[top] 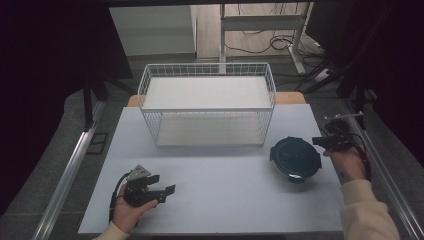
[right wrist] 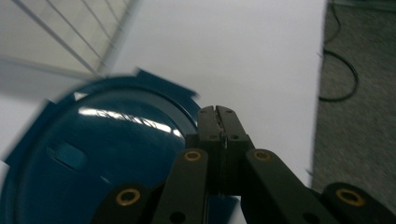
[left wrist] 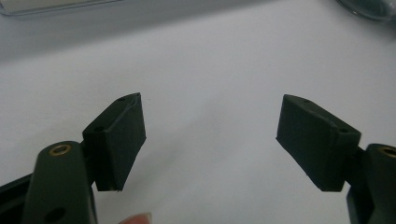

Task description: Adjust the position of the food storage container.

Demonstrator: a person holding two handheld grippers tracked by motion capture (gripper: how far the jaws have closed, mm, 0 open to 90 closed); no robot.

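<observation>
Tongs on my right [top: 319, 141] are pressed together on nothing, sitting just beside the round dark-blue plastic lid with clip tabs [top: 295, 157], which lies flat on the pale grey counter [top: 220, 195] at its right side, in front of the white wire basket [top: 207, 102]. Left tongs [top: 165, 184] stand apart, empty, low over the near-left counter. I judge this an approach to the lid; next I'd need to spread the right tongs and take its rim. My right hand [top: 350, 165] reaches forward, forearm in from below.
</observation>
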